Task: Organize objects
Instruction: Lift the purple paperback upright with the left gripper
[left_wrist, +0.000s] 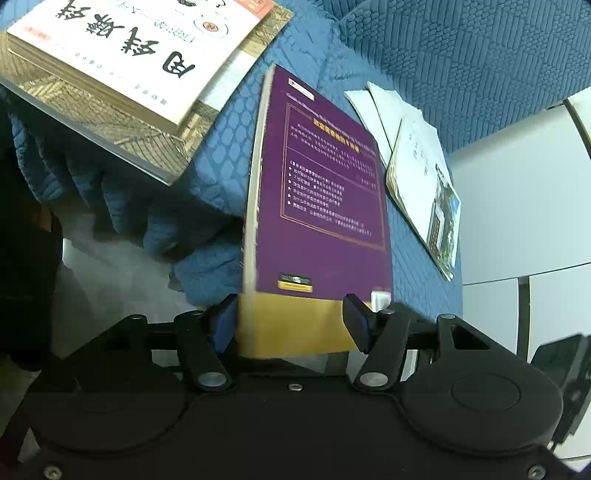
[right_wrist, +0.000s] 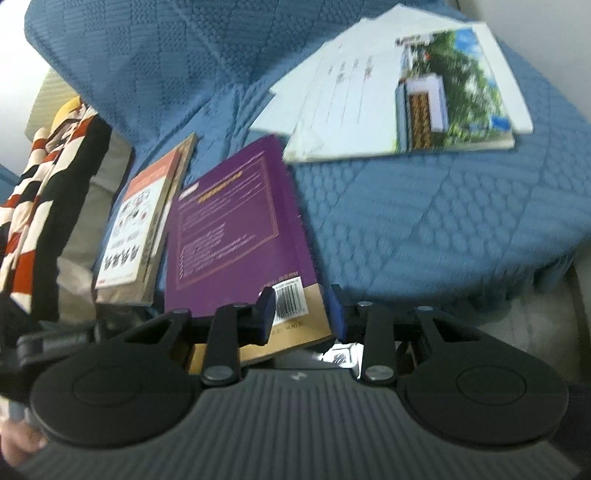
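The purple book (left_wrist: 325, 192) lies on the blue quilted cover (left_wrist: 480, 55), its tan lower edge overhanging toward both grippers. The left gripper (left_wrist: 291, 325) straddles that edge with its jaws wide, one pad against the page side, the other seemingly just clear. The right gripper (right_wrist: 301, 314) brackets the barcode corner with narrower jaws; whether its pads actually press I cannot tell. A stacked pair of books (left_wrist: 122, 66) sits beside, and a photo-cover booklet on loose sheets (right_wrist: 417, 96) lies farther off. A pinch this close to the edge could let the heavy book pivot, slip out, and slide off the cover.
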